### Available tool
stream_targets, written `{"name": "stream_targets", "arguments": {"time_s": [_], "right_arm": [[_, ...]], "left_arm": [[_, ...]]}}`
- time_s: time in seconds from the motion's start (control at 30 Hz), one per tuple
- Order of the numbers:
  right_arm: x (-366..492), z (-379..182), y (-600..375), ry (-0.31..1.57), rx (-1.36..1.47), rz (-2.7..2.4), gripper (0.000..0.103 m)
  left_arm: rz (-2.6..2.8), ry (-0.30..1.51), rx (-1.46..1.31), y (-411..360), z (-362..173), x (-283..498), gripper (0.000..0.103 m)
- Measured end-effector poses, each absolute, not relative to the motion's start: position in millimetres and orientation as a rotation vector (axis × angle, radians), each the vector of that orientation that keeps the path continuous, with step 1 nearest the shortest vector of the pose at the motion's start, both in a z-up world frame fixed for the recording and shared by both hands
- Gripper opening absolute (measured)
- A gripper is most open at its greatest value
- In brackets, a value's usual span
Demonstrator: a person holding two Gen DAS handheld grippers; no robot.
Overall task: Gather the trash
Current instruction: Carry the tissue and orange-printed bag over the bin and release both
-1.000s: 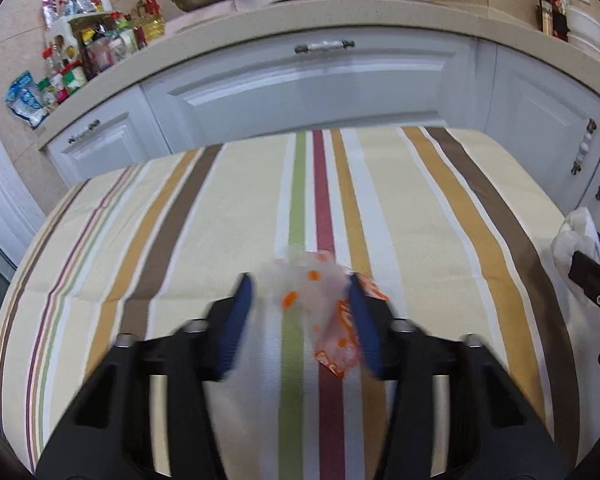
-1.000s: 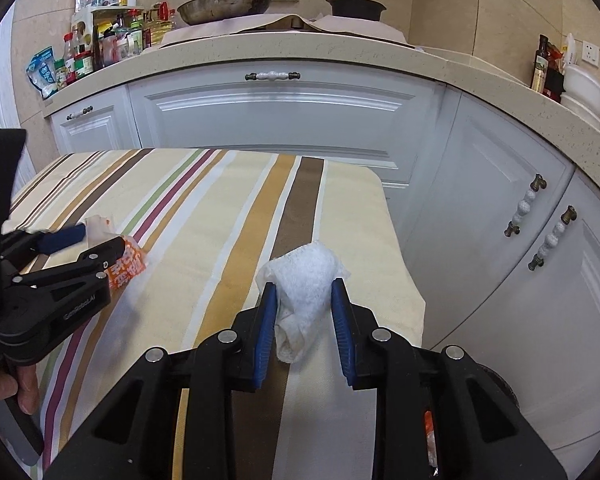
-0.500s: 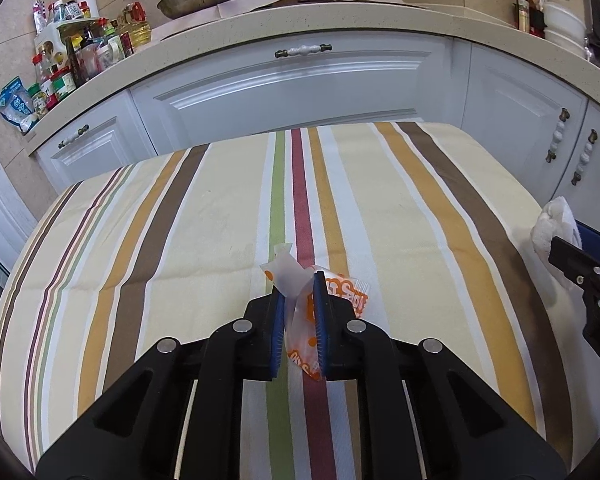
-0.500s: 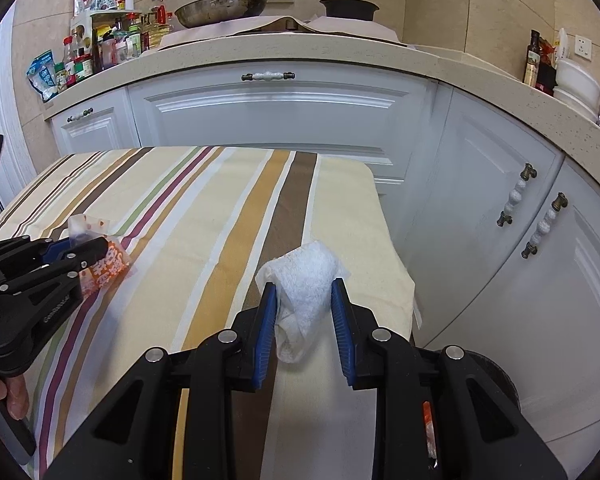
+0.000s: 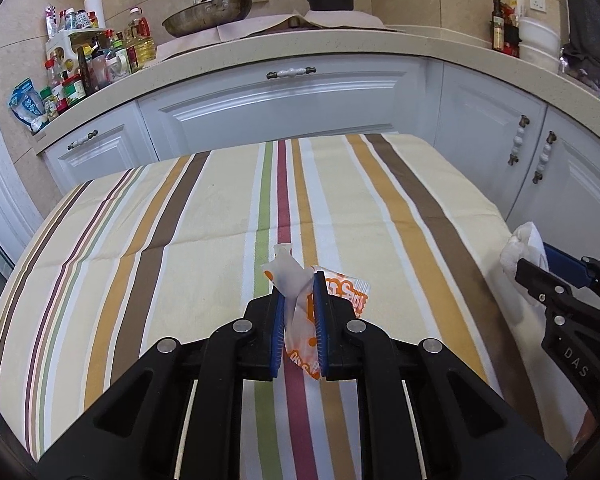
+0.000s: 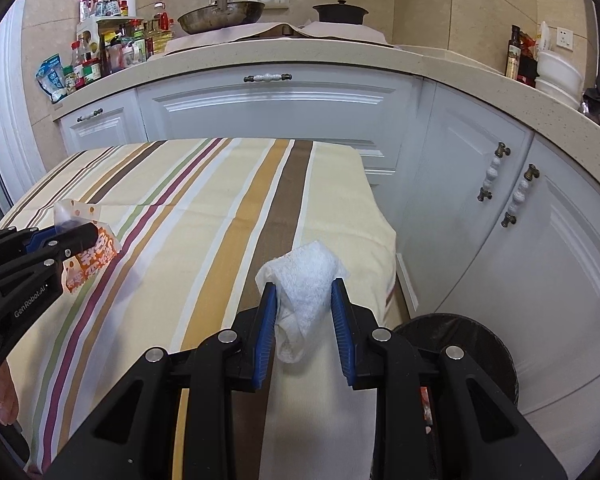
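My left gripper (image 5: 297, 282) is shut on an orange and clear plastic wrapper (image 5: 296, 322) and holds it just above the striped tablecloth (image 5: 180, 248). The wrapper also shows at the left of the right wrist view (image 6: 94, 256). My right gripper (image 6: 304, 290) is shut on a crumpled white paper towel (image 6: 305, 288), held above the table's right edge. The towel also shows at the right of the left wrist view (image 5: 520, 248).
A dark round bin (image 6: 480, 356) stands on the floor below the table's right edge. White kitchen cabinets (image 5: 284, 108) and a counter with bottles (image 5: 92, 60), a pan (image 5: 208, 14) and a pot (image 5: 330, 0) lie beyond the table.
My left gripper closed on the wrapper and lifted it off the cloth. My right gripper kept its hold on the towel and rose a little, bringing the bin into view.
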State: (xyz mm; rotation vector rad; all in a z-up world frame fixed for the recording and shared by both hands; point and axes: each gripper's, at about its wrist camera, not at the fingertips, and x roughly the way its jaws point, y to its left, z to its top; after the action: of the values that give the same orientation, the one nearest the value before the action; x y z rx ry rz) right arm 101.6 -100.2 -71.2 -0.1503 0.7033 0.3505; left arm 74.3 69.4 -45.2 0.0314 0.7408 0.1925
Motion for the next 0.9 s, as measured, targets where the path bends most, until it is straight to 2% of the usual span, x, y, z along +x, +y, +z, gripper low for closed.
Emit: {"name": "stream_targets", "arguments": {"time_s": [0.43,0.9], "right_arm": [[49.0,-67.3,-128.1,0.683,-0.139,0.302,0.029],[25.6,-65.3,-196.6,0.670,-0.075,0.147,0.029]], "left_arm": [[0.113,0.726,0.045,43.6,-40.8,27.3,0.013],[-0.072,0.689,0.107,-31.9,-34.3,26.4,0.013]]}}
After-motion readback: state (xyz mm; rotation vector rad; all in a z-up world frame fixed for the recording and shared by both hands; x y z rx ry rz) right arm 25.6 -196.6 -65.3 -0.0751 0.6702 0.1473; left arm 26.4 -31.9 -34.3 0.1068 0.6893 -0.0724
